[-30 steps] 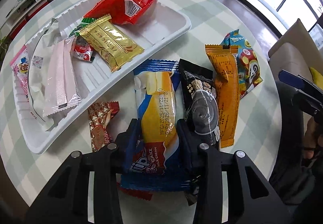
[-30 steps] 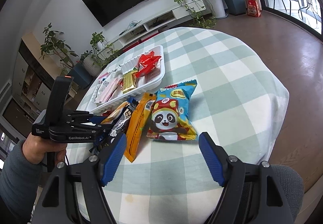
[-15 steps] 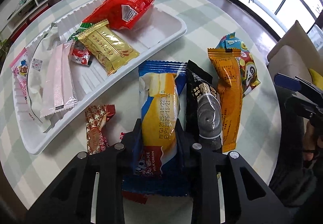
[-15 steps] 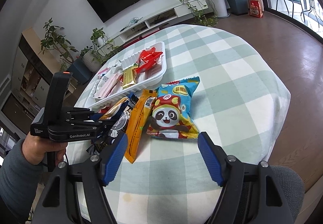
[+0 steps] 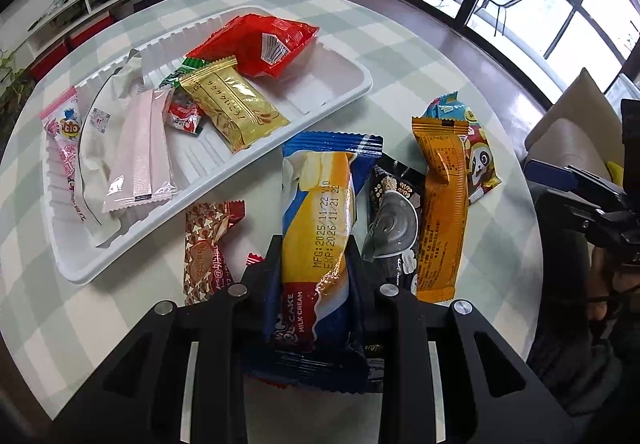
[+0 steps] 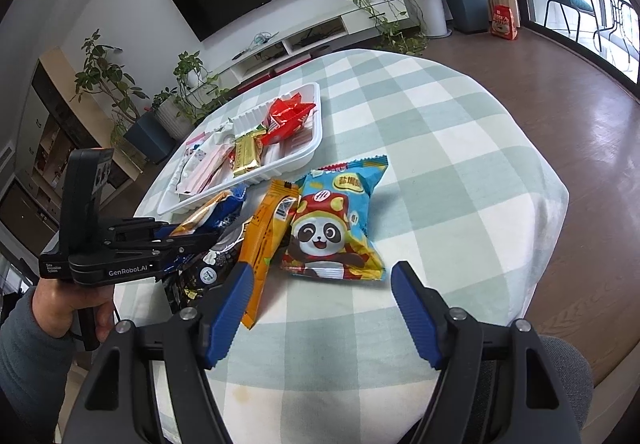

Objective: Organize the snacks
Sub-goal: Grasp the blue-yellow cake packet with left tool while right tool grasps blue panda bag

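My left gripper (image 5: 314, 252) is shut on a blue and yellow milk cream cake packet (image 5: 320, 216), lifted a little off the table. The white tray (image 5: 340, 100) lies beyond it at the left and holds several snacks, among them a red bag (image 5: 260, 44) and a gold packet (image 5: 234, 110). On the cloth lie a brown starred candy (image 5: 206, 248), a black packet (image 5: 394, 220), an orange packet (image 5: 442, 204) and a blue panda bag (image 6: 334, 224). My right gripper (image 6: 322, 308) stands open near the table's front edge, short of the panda bag, with nothing between its fingers.
The round table wears a green and white checked cloth (image 6: 460, 164). A hand (image 6: 60, 308) holds the left gripper at the table's left in the right wrist view. A beige sofa (image 5: 568, 132) is at the right of the table, and plants and a TV stand behind it.
The left gripper's jaws closed tighter on the cake packet and raised it, tilting it up toward the tray. The right gripper has held still.
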Demonstrator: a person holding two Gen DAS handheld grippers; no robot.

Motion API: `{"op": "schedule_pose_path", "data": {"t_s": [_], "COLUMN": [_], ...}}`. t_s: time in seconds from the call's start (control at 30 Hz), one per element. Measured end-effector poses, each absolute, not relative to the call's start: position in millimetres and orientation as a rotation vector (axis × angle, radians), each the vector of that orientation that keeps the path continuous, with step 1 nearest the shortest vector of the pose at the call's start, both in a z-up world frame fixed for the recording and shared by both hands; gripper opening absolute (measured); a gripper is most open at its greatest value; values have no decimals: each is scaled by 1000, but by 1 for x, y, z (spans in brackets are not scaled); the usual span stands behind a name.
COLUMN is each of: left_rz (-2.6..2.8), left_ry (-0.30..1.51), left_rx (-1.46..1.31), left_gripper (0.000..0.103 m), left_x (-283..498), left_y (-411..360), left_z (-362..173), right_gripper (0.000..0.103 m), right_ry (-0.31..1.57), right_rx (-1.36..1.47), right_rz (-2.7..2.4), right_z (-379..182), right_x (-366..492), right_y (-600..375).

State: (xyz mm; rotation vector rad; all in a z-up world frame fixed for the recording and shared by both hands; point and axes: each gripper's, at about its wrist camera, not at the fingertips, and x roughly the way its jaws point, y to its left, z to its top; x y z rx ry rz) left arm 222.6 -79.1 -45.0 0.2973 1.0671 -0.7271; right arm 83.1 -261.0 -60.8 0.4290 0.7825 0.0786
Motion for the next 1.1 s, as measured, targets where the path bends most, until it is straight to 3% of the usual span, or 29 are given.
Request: {"op": "schedule_pose_path", "data": {"t_s": [0.43,0.87,1.1], "left_rz": [-714,-663,-666], "left_ry": [963,939,947], "left_rx": [132,-30,-39], "left_gripper": [25,25,25], "left_x": [187,153,152], "left_y": [-29,24,19], "left_z": [-7,-4,-9], "right_gripper": [71,71,62], "right_ry": [807,925,945], "right_rx": [349,317,299], "right_rz": [66,38,47], "right_z": [-57,-80,-91], "right_x": [99,148,159], "right_y": [-255,-252,-247]}}
